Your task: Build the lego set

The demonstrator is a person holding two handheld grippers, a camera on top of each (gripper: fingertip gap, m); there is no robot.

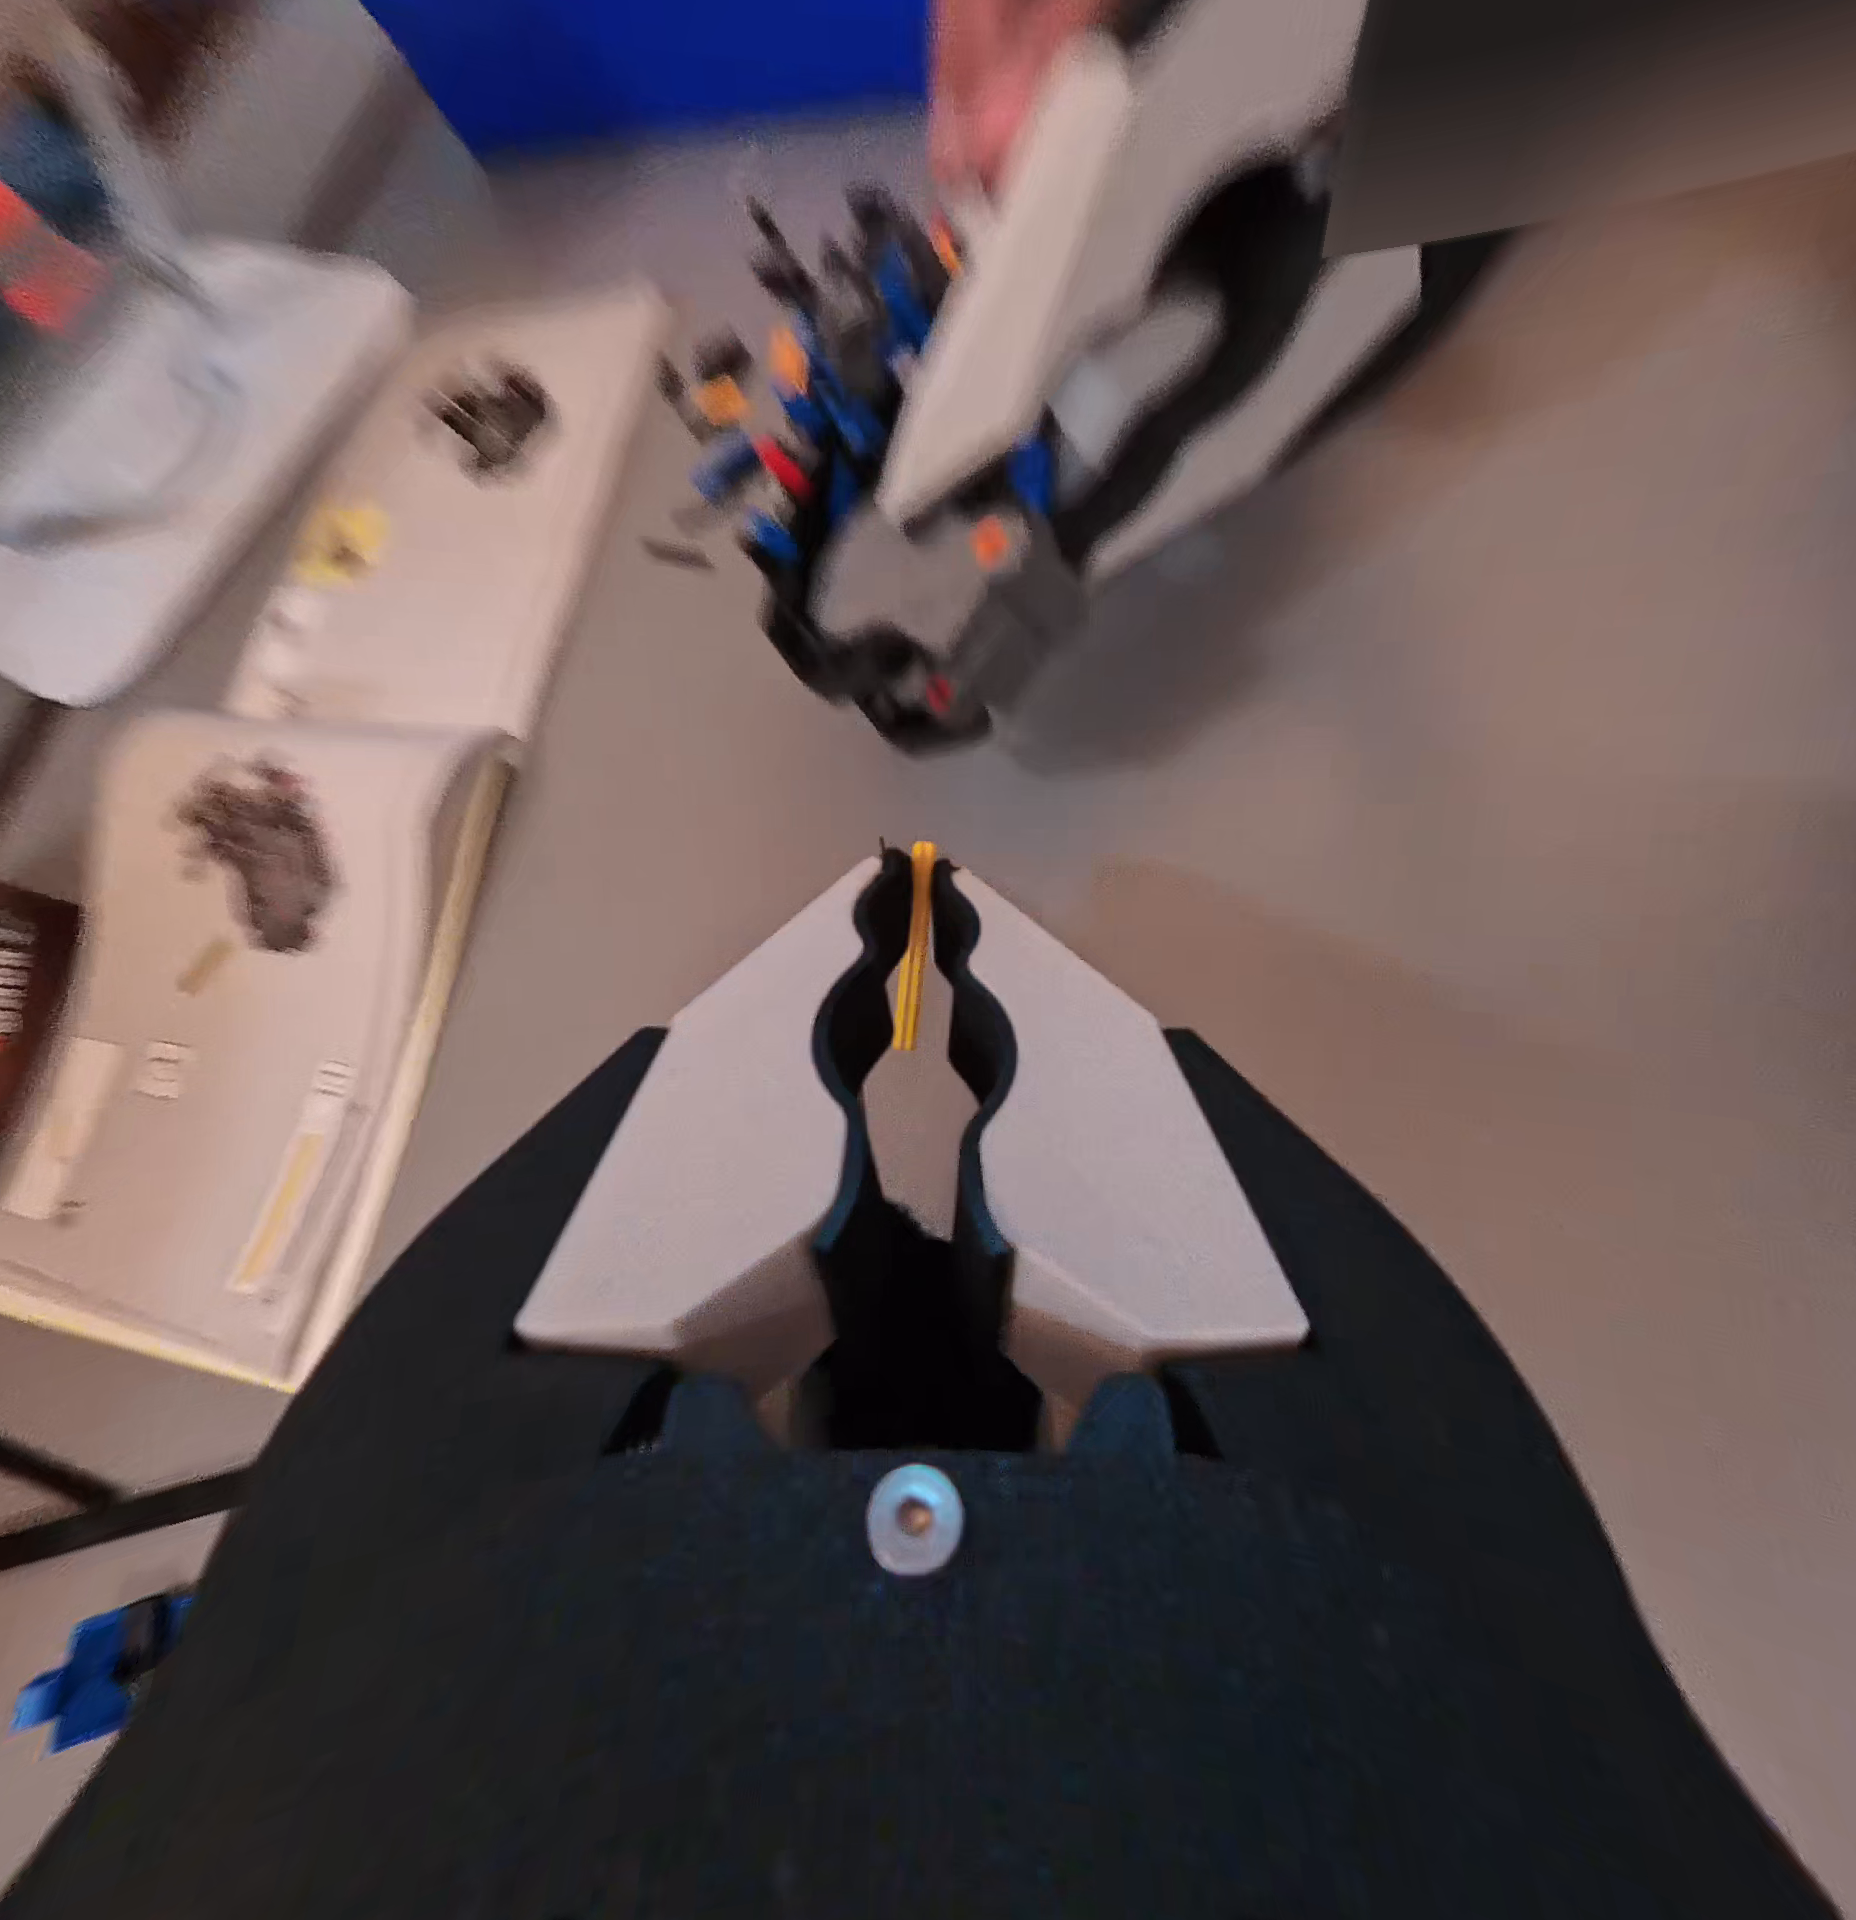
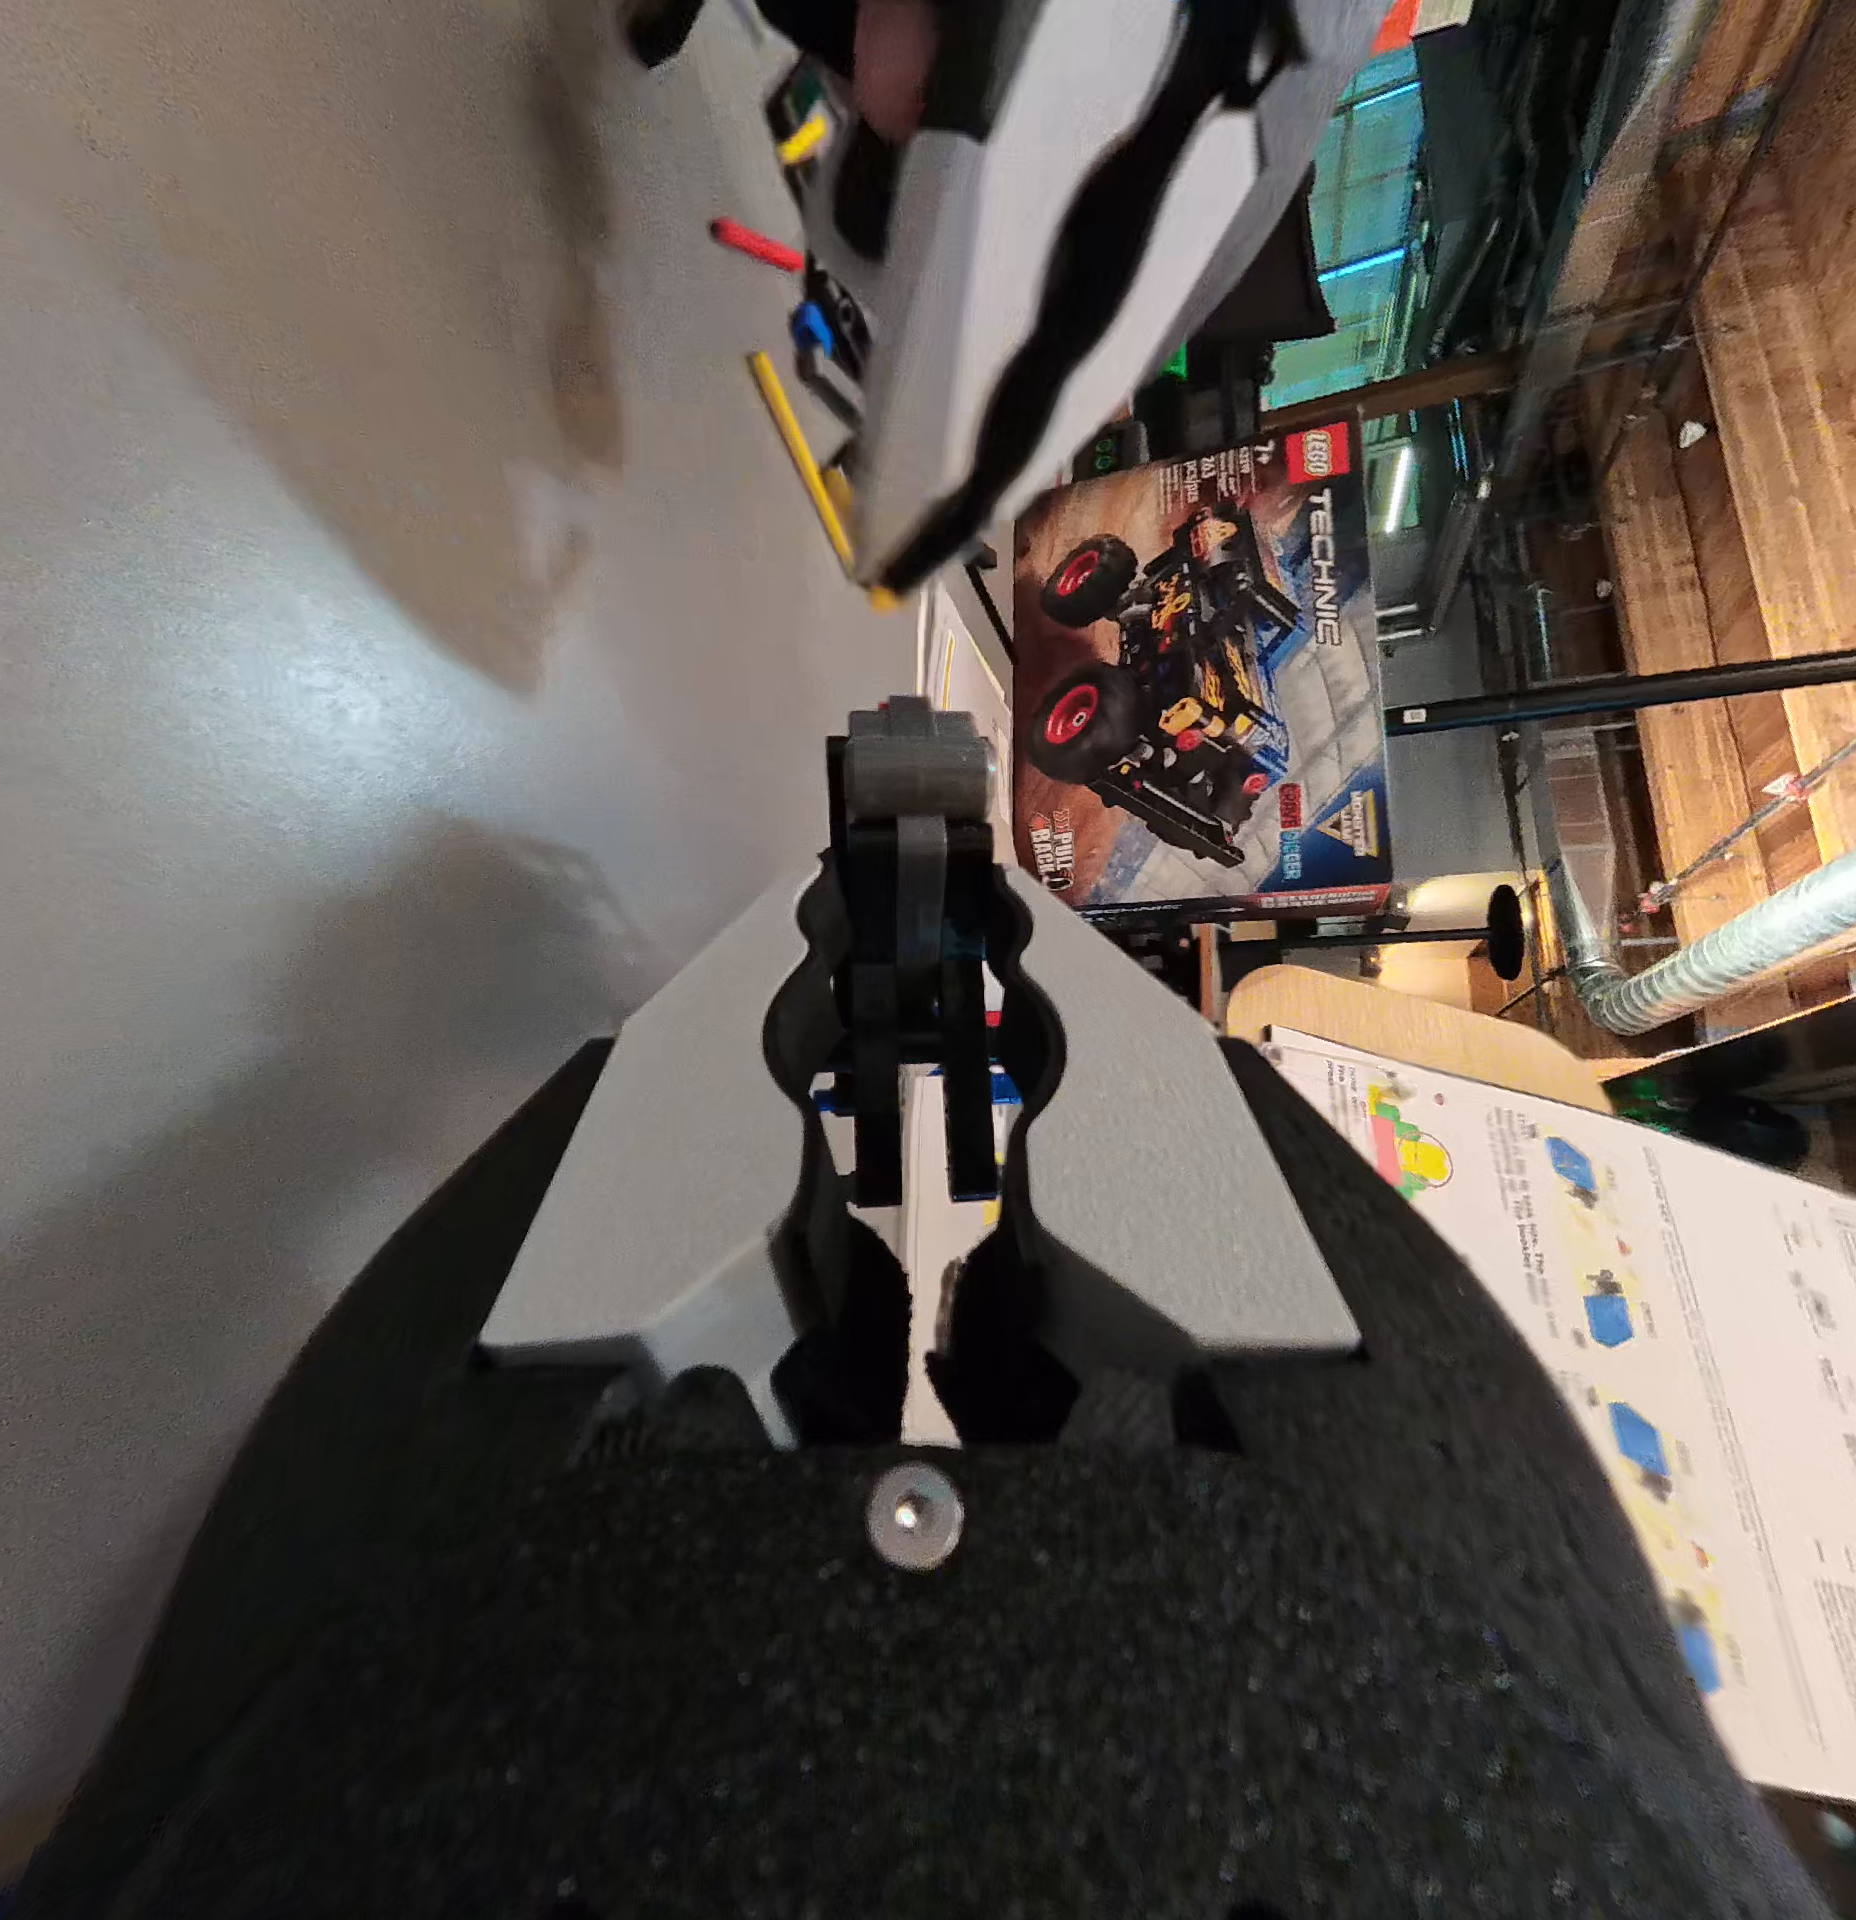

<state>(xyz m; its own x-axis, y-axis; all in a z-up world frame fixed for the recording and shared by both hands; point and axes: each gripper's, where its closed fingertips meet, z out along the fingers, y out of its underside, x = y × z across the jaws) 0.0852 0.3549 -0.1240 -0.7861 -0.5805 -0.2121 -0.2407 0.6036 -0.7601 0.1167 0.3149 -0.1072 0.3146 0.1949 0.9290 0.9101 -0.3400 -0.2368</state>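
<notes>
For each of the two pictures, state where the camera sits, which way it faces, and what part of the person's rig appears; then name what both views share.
Left wrist view: sits on the left gripper, looking forward and down at the table; its fingers pinch a thin yellow piece.
Right wrist view: sits on the right gripper, rolled sideways, facing the set's box; its fingers clamp the dark assembly.
Shared: each shows the other gripper, the assembly, the yellow piece, and the table.
</notes>
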